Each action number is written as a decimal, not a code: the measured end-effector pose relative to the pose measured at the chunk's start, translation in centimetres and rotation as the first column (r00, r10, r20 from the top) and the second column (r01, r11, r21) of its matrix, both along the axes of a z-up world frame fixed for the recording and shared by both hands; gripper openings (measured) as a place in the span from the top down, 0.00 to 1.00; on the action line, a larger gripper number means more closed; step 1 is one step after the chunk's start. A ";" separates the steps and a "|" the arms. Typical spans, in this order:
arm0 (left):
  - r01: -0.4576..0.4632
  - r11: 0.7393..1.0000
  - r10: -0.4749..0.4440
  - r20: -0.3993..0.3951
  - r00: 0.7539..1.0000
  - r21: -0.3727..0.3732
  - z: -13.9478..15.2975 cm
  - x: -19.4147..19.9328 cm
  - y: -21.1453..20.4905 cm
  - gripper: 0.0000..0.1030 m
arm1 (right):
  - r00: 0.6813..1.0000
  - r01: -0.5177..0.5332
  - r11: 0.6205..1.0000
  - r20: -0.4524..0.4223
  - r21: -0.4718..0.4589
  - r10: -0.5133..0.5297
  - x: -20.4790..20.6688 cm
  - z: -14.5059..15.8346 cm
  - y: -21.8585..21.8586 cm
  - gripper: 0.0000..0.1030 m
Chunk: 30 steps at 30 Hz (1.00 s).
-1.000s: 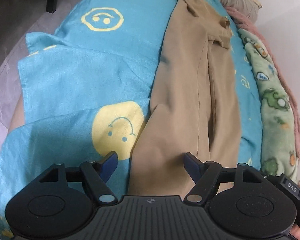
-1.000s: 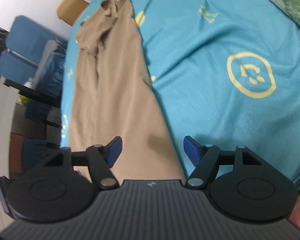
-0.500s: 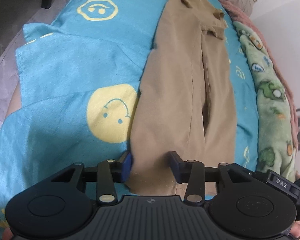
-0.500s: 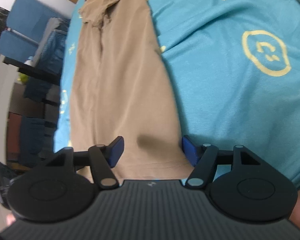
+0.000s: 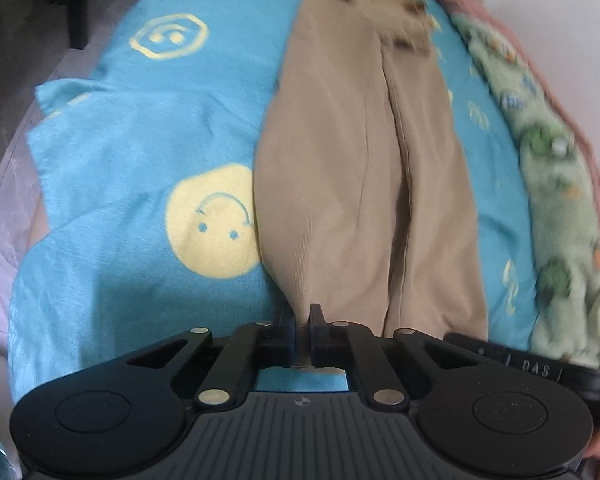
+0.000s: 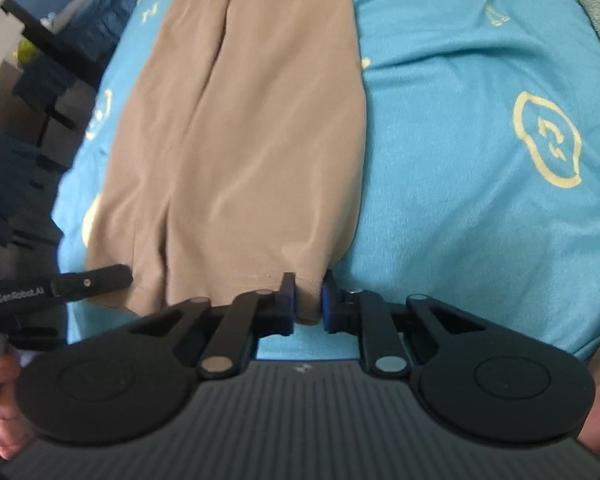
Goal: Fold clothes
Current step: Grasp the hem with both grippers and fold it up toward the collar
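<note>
left tool (image 5: 302, 330): jaws pinched nearly together on the near-left corner of the tan garment (image 5: 364, 184), cloth bunched into a peak between the pads. right tool (image 6: 308, 300): jaws drawn in on the near-right corner at the stitched hem (image 6: 256, 276), a narrow strip of fabric in the gap. left tool also visible at the left edge of the right wrist view, at the same hem, so both grips sit on one short edge.

garment running straight ahead of both tools, long and narrow, sides folded in toward a centre seam, far end crumpled at the head of the bed. long axis pointing away from the tools; near hem crosswise between them. lying flat on the blue smiley blanket (image 5: 140, 152), roughly centred; yellow smiley face (image 5: 212, 220) just left of the left tool's corner. green patterned blanket (image 5: 556, 184) along the right side, well apart from the garment. blue chair and dark furniture (image 6: 28, 60) off the left side of the bed in the right wrist view.

judgement: with both near corners gripped and the length stretching away, the likely move is carrying the hem forward over the body toward the far end. neither hand nearer, both level on the hem. risks: uneven lift skewing the fold, thin pinch slipping on the left.
</note>
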State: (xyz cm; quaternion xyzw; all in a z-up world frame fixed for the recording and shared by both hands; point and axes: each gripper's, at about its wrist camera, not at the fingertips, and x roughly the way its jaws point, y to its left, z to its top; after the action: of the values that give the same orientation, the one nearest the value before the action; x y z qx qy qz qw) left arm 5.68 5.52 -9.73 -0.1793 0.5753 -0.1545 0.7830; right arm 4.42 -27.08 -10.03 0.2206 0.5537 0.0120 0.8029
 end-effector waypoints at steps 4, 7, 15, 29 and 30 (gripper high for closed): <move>-0.063 0.995 0.067 0.059 0.996 -0.078 2.9 0.0 0.8 0.95 | 0.993 0.072 0.993 0.090 0.088 -0.080 -0.9 2.9 -2.0 0.88; -0.073 0.991 0.087 0.123 0.989 -0.110 6.5 -0.4 0.1 0.95 | 0.980 0.089 0.988 0.166 0.122 -0.109 -1.6 6.2 -2.8 0.88; -0.045 0.993 0.071 0.259 0.963 -0.105 13.8 -4.2 -3.2 0.95 | 0.934 0.079 0.990 0.339 0.114 -0.113 -5.9 13.7 -1.6 0.89; -0.080 0.990 0.106 0.242 0.965 -0.115 15.8 -12.3 -1.6 0.95 | 0.905 0.129 0.979 0.385 0.155 -0.180 -14.4 14.5 -2.5 0.89; -0.092 0.988 0.121 0.243 0.962 -0.127 16.3 -11.4 -1.6 0.95 | 0.903 0.134 0.977 0.386 0.164 -0.189 -14.2 14.5 -2.7 0.89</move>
State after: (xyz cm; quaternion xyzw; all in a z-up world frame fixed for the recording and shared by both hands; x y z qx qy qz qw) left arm -5.76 3.87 6.54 -0.2336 0.4518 -0.1662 0.8448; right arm -9.76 -29.81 4.49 0.3119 0.3557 0.0269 0.8806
